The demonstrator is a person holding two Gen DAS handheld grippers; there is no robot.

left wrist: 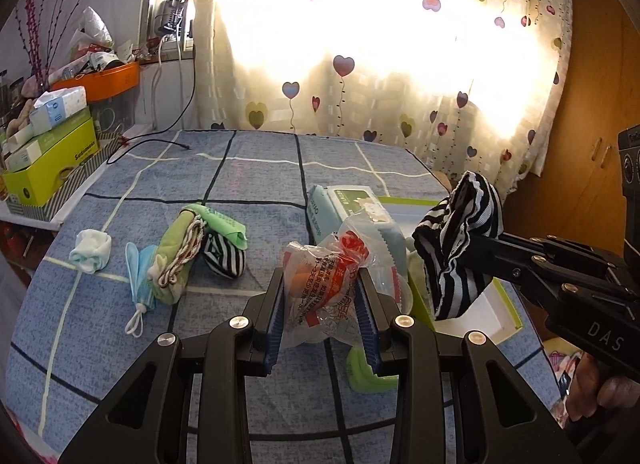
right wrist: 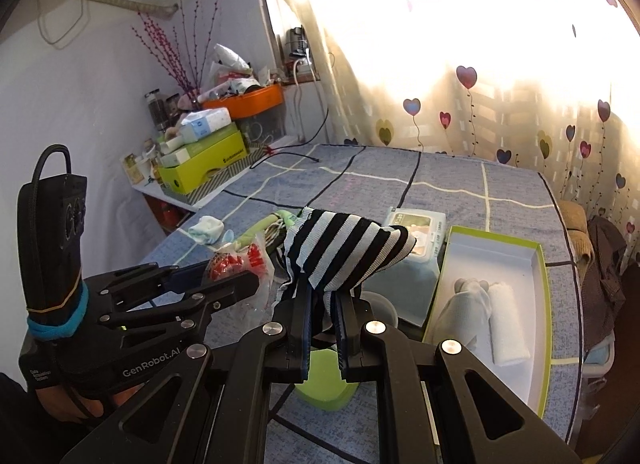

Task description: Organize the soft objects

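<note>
My left gripper (left wrist: 322, 284) is shut on a clear plastic bag with red print (left wrist: 326, 284) and holds it above the blue checked bed cover (left wrist: 248, 168). My right gripper (right wrist: 324, 296) is shut on a black-and-white striped sock (right wrist: 348, 252), lifted near the open green-rimmed box (right wrist: 536, 284). That box holds a grey rolled sock (right wrist: 464, 304) and a white rolled cloth (right wrist: 508, 320). On the cover lie a second striped sock (left wrist: 224, 254), a green sock bundle (left wrist: 180, 260), a blue face mask (left wrist: 138, 276) and a pale rolled sock (left wrist: 91, 250).
A pack of wet wipes (left wrist: 352, 208) lies beside the box. A green object (right wrist: 324, 384) sits under my right gripper. A cluttered side shelf with boxes (left wrist: 52, 156) stands left. A black cable (left wrist: 160, 144) trails on the cover. Heart-print curtains (left wrist: 360, 64) hang behind.
</note>
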